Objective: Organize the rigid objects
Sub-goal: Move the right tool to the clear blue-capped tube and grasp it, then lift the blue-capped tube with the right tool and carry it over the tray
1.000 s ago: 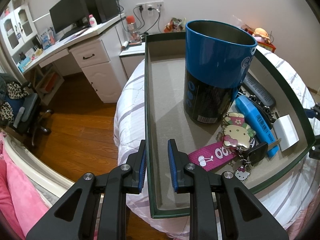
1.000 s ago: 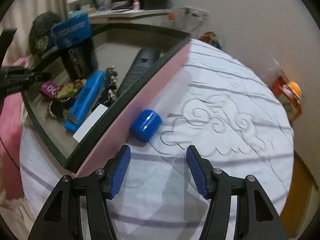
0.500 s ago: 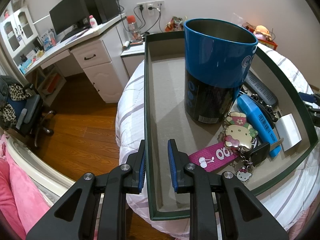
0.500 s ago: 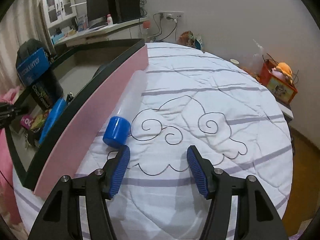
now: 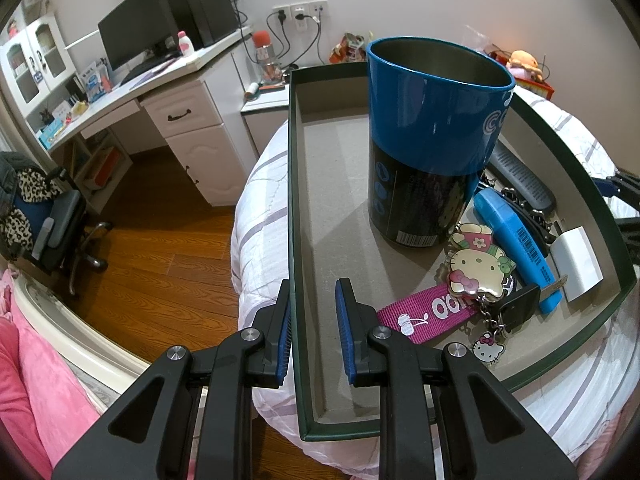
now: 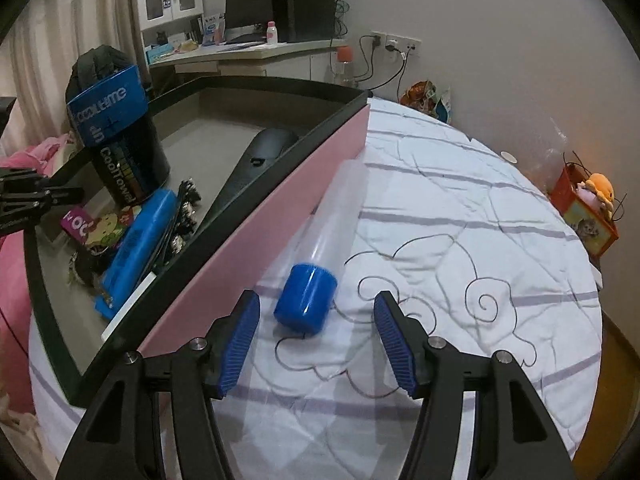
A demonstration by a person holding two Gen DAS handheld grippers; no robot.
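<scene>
- Your left gripper (image 5: 314, 336) has its fingers closed on the dark-green wall of the tray (image 5: 294, 208), one pad outside and one inside. The tray sits on the white striped quilt of the bed (image 6: 460, 208).
- Your right gripper (image 6: 316, 338) has been closing its fingers, yet they stand apart and grip nothing. The blue cap (image 6: 305, 299) of the clear tube (image 6: 334, 216) lies between and just ahead of them.
- The clear tube rests on the quilt outside the tray, along its pink outer face (image 6: 280, 216).
- Risk, rolling: the tube is round and smooth. If one pad meets the cap before the other, the tube likely rolls away over the soft quilt or jams against the pink face.
- Risk, poor hold: a pinch on the cap alone leaves the long clear body hanging; it may swing, or the cap may pull off.
- Risk, snagging: fingers pressed too low could catch the quilt with the cap.
- Risk, tipping: the tall blue-and-black can (image 5: 434, 140) stands upright in the tray. If your left hand tilts the tray, the can may topple onto the Hello Kitty keychain (image 5: 476, 270), the blue cutter (image 5: 516, 242) and the white card (image 5: 578, 262).
- Risk, crowding: that end of the tray is packed, so the tube could land on top of other things.
</scene>
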